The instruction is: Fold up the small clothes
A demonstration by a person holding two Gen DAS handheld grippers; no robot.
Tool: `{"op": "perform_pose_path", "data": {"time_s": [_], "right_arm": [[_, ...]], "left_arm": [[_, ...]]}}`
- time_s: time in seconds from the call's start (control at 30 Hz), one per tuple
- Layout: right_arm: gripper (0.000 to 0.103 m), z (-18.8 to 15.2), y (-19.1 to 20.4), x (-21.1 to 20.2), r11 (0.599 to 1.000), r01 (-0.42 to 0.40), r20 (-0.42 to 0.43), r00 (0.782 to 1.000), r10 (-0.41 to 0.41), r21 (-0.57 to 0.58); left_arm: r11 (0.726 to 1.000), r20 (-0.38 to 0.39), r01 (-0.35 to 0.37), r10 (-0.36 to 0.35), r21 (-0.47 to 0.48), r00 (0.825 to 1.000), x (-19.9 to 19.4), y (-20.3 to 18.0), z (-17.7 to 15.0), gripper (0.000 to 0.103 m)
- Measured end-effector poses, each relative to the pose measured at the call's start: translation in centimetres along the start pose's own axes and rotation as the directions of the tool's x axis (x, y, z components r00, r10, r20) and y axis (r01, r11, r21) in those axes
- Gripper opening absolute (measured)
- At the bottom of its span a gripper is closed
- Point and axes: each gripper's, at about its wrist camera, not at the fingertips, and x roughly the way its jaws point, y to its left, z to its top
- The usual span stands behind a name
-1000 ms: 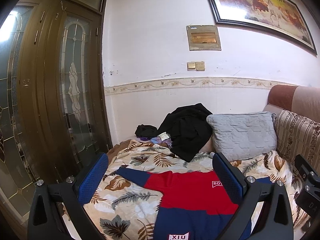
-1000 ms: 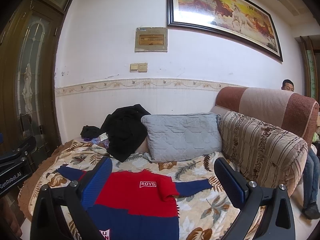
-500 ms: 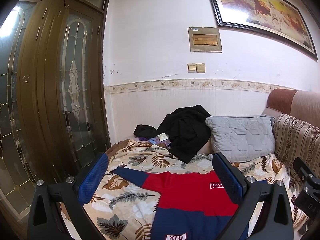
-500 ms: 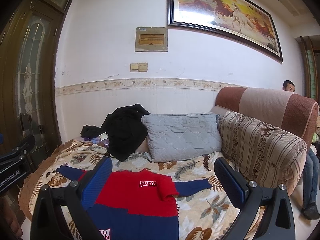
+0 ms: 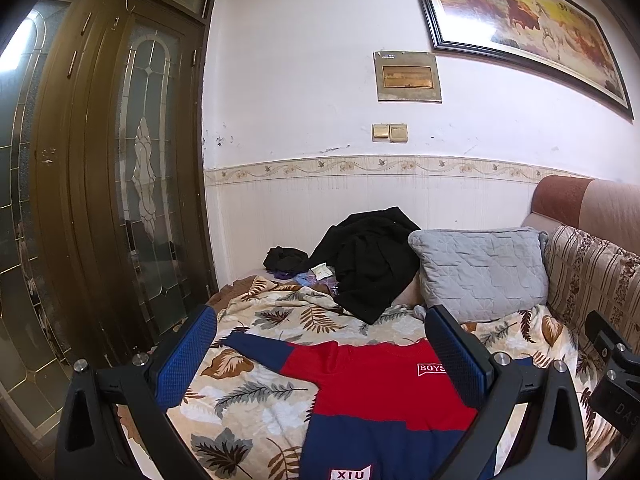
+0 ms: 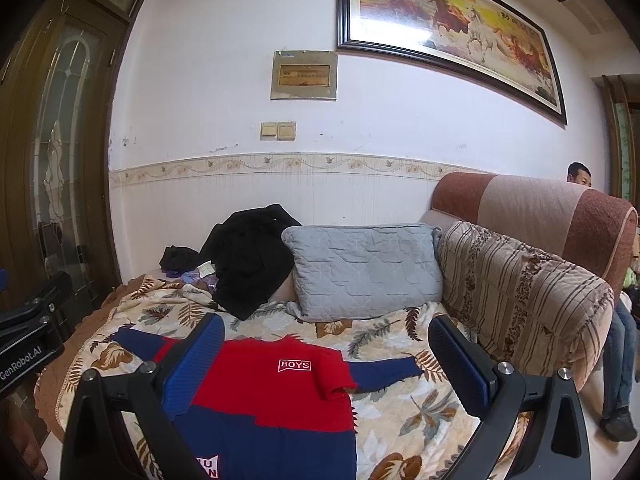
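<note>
A small red and navy sweater [image 5: 372,396] [image 6: 272,396] with a white "BOYS" label lies flat on the leaf-print blanket [image 5: 256,392] [image 6: 400,404], both navy sleeves spread out. My left gripper [image 5: 320,344] hovers open above its left half, nothing between the blue pads. In the right wrist view my right gripper [image 6: 326,350] is open too, held above the sweater's right side and sleeve [image 6: 384,372]. Neither gripper touches the cloth.
A grey pillow [image 6: 364,268] and a heap of black clothes [image 6: 248,260] lie at the sofa's far end. The striped backrest [image 6: 528,300] rises on the right; a person [image 6: 616,340] sits beyond it. A wood-and-glass door [image 5: 120,200] stands left.
The left wrist view has tilted slightly, so the sweater sits a little lower and farther. The right wrist view is nearly the same. Both grippers stay open.
</note>
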Motion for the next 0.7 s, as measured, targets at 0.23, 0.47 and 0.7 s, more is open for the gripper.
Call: {"op": "perform_pose_path", "data": {"time_s": [0.23,0.47,0.7], "right_arm": [[0.103,0.0,0.1,0.0,1.0,0.003,0.002,1.0,-0.003,-0.003],[0.103,0.1,0.1,0.2,1.0,0.012,0.002,1.0,-0.012,-0.013],[0.103,0.0,0.5,1.1,1.0,0.017,-0.014,1.0,-0.018,-0.026]], "left_arm": [[1.0,0.0,0.0,0.0,0.001,1.0,0.0,0.0,0.0,0.103],[1.0,-0.009,0.005,-0.005,0.002,1.0,0.7,-0.3,0.0,0.103],[1.0,-0.022,0.008,-0.008,-0.001,1.0,2.0,-0.5,-0.2,0.103]]}}
